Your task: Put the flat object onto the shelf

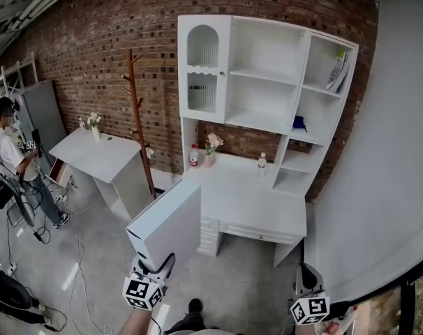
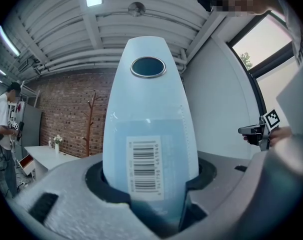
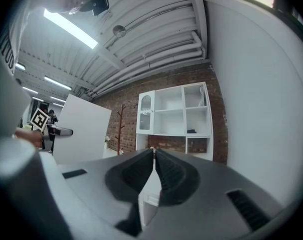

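Brick wall [image 1: 93, 33] backs a tall white shelf unit with desk [image 1: 267, 75], well apart from me. Item: flat white rectangular box with barcode label [image 1: 166, 225], pinched at its lower edge by my left gripper [image 1: 158, 265] and held upright, I judge for sliding edge-first into a bay. Right gripper [image 3: 155, 164]: jaws pressed together, empty, spare.

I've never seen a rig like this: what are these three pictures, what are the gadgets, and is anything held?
A person holds a two-fingered hand tool in each hand. One picture comes from a camera on their head, looking down; the other two from cameras riding on each tool. The left gripper clamps a flat white box bearing a barcode; the right gripper is empty, fingers closed. Ahead stands a white desk with shelves, carrying a red-labelled bottle, a vase of flowers and a small bottle.
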A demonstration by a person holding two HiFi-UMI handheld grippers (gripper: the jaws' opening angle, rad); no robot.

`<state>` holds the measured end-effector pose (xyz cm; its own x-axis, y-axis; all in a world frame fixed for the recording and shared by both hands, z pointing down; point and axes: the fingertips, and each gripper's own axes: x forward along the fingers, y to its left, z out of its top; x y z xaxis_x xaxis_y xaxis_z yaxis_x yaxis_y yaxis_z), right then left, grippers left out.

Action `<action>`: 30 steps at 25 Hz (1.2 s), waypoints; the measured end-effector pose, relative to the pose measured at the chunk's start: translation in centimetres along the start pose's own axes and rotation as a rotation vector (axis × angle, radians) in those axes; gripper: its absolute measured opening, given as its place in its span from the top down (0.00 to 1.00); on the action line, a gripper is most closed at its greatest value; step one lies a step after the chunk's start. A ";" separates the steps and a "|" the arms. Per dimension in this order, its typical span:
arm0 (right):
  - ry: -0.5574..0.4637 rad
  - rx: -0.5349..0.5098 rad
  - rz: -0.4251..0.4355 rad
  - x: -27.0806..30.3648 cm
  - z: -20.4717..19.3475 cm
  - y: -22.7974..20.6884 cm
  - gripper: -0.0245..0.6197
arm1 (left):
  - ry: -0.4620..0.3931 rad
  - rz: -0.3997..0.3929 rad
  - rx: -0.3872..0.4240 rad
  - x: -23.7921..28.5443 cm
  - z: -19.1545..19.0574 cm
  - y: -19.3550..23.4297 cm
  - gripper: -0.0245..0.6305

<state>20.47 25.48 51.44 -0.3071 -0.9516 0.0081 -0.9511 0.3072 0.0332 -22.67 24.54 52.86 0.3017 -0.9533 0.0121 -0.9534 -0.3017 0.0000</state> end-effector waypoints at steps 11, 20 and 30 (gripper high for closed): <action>0.022 -0.005 -0.019 6.3 -0.8 -1.3 0.91 | -0.003 -0.023 0.000 7.3 -0.7 2.1 0.52; 0.045 -0.018 -0.050 13.3 -0.1 -1.7 0.91 | 0.009 -0.051 -0.008 15.1 -0.6 6.1 0.52; 0.049 0.004 -0.093 21.3 0.3 -1.4 0.91 | 0.002 -0.105 0.014 23.8 -0.4 10.9 0.52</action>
<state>15.28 4.81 51.23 -0.2151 -0.9751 0.0540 -0.9756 0.2170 0.0323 -25.87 -1.43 53.55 0.4001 -0.9163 0.0152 -0.9163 -0.4003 -0.0123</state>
